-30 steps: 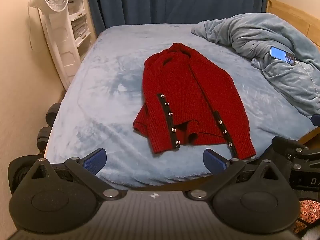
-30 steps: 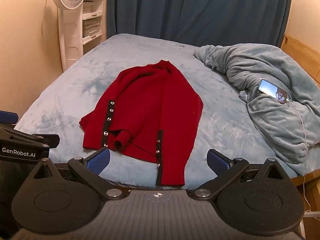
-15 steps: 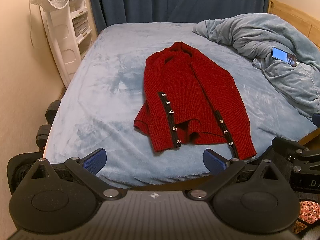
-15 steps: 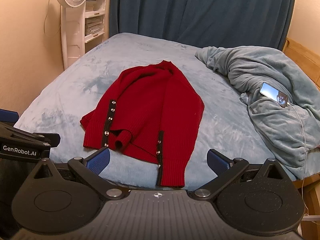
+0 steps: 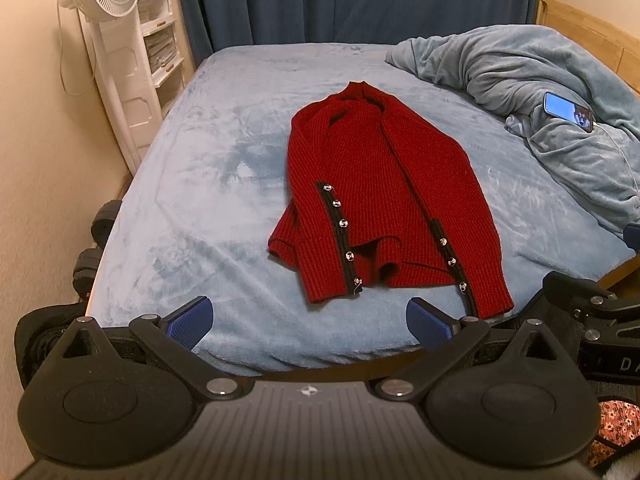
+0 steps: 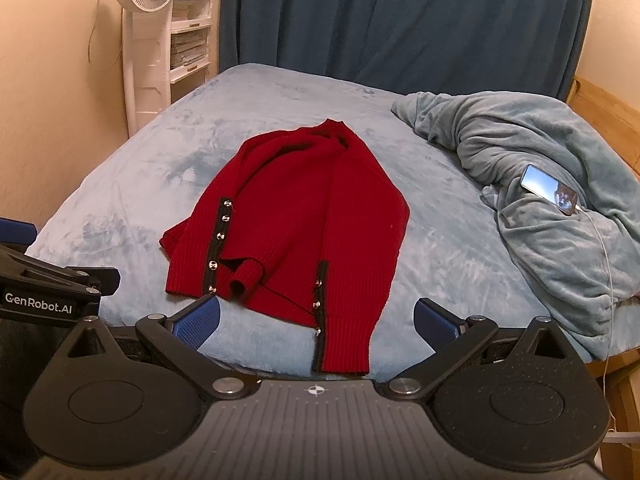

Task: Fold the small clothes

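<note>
A small red knit cardigan (image 5: 384, 208) with black button bands lies on the light blue bed (image 5: 208, 216), its hem toward me; it also shows in the right wrist view (image 6: 296, 224). Both front panels are partly folded inward. My left gripper (image 5: 308, 320) is open and empty, held at the bed's near edge just short of the hem. My right gripper (image 6: 316, 320) is open and empty, at the near edge over the cardigan's lower right corner. Neither touches the cardigan.
A rumpled blue blanket (image 5: 540, 92) lies at the right with a phone (image 5: 568, 112) and its white cable (image 6: 604, 248) on it. A white standing fan (image 5: 112, 40) and shelves stand at the left by the wall. Dark curtains hang behind the bed.
Both grippers have drifted slightly forward and up toward the bed. The cardigan has not moved and both grippers stay open.
</note>
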{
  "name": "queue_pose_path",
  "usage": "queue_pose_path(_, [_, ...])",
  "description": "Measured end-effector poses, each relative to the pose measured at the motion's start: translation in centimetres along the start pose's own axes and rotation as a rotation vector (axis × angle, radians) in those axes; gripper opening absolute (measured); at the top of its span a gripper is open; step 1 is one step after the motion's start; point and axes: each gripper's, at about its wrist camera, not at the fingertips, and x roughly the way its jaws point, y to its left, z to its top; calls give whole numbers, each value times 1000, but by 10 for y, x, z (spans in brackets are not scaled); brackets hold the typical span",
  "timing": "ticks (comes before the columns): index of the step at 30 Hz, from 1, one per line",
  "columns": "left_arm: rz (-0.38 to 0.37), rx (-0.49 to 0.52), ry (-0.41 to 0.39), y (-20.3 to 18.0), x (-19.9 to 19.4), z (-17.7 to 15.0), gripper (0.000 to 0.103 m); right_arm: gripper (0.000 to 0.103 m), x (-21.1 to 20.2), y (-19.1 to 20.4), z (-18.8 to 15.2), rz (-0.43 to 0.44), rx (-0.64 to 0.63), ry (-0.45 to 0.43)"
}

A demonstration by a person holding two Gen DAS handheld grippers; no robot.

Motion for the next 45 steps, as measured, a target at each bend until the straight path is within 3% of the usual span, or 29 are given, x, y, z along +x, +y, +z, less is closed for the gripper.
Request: queue_pose_path(45, [-1, -20, 16, 3, 6, -5, 103, 102, 5, 1, -4, -2, -4, 18])
